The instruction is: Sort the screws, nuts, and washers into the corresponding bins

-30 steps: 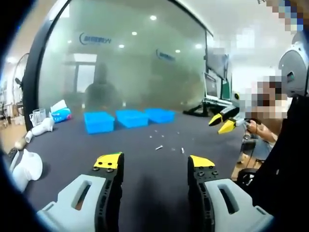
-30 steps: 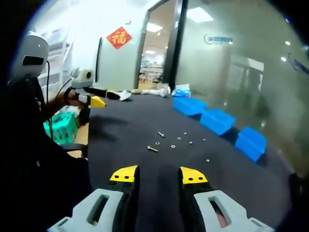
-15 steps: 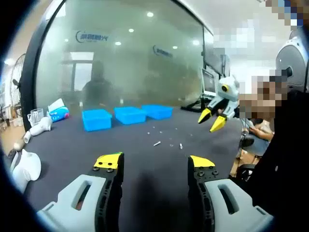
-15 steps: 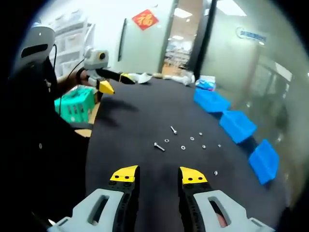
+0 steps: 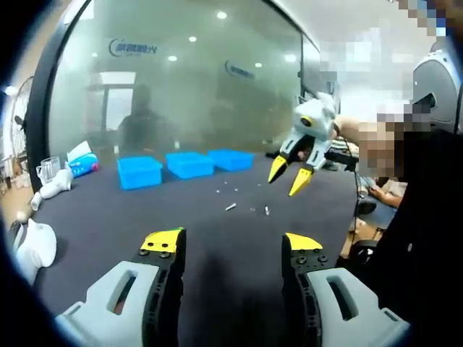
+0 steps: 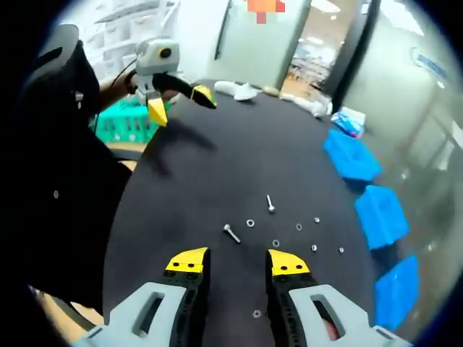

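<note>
1. The right hand-held gripper [image 6: 232,262] had tipped down over the dark surface [image 6: 217,173] within the last second, so its view looked onto the loose hardware rather than along it; its yellow-tipped jaws stood apart with nothing between them.
2. In the left gripper view the same right hand-held gripper [image 5: 290,176] had come in from the right edge and hung above the scattered parts, jaws spread and pointing downward.
3. The left hand-held gripper [image 5: 231,243] hovered low over the near part of the surface, jaws wide and empty; in the right gripper view it [image 6: 177,103] was held out near the far edge, beside a green crate [image 6: 123,124].
4. The hardware lay unsorted mid-surface: a long screw [image 6: 232,233] nearest the right jaws, a second screw [image 6: 269,204] beyond it, a washer [image 6: 250,223] between them, and small nuts or washers [image 6: 313,248] trailing toward the bins.
5. Three blue bins [image 5: 189,165] stood in a row at the surface's far side, well apart from the parts; whether they held anything could not be told.
6. The shift suggested a first pick was being lined up, most likely on the long screw.
</note>
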Tool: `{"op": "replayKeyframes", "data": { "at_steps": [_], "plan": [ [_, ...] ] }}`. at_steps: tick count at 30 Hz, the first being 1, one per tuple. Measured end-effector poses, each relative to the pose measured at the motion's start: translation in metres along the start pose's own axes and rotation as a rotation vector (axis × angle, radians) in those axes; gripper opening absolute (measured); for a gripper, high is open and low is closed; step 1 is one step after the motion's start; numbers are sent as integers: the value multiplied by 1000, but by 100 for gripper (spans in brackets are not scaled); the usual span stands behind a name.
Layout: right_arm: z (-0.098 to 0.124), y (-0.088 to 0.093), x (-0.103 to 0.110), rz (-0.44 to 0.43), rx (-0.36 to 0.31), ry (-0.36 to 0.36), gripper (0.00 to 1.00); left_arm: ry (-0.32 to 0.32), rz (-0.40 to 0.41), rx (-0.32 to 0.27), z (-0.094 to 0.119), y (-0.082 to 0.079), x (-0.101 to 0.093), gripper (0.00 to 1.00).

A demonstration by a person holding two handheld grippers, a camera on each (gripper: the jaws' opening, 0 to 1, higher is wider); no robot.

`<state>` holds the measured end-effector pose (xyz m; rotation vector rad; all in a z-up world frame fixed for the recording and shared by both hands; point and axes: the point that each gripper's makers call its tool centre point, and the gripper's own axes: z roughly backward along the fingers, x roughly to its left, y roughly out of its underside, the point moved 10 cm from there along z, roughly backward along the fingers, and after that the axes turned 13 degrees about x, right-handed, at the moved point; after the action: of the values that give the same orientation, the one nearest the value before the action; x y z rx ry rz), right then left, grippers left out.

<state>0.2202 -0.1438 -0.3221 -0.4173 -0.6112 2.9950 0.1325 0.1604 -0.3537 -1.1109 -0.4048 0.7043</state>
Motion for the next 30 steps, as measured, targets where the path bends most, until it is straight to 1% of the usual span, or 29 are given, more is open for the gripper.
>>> {"op": "replayKeyframes", "data": {
  "at_steps": [4, 5, 7, 11, 16, 20, 23, 25, 28, 30],
  "plan": [
    [-7, -8, -6, 32, 27, -22, 27, -3, 5, -6, 1, 0, 1, 52],
    [-10, -9, -10, 44, 39, -22, 26, -3, 5, -6, 1, 0, 1, 52],
    [-15, -10, -11, 72, 70, -32, 26, -2, 5, -6, 1, 1, 1, 52],
    [-24, -15, -10, 119, 108, -52, 26, -1, 8, -7, 2, 1, 2, 52],
    [-33, -24, -5, 173, 138, -92, 25, -3, 15, -11, 2, 1, 4, 51],
    [-38, -28, -4, 211, 163, -111, 24, 6, 8, -3, 1, 2, 2, 51],
    [-39, -30, -7, 213, 167, -128, 22, 11, 6, -1, 1, 3, 2, 51],
    [-40, -31, -8, 211, 165, -132, 18, 12, 10, -1, 1, 4, 2, 51],
    [-42, -31, -10, 183, 150, -168, 16, 16, 26, -6, 1, 6, 5, 51],
    [-44, -30, -10, 184, 157, -165, 14, 14, 30, -5, 1, 6, 5, 51]
  ]
}}
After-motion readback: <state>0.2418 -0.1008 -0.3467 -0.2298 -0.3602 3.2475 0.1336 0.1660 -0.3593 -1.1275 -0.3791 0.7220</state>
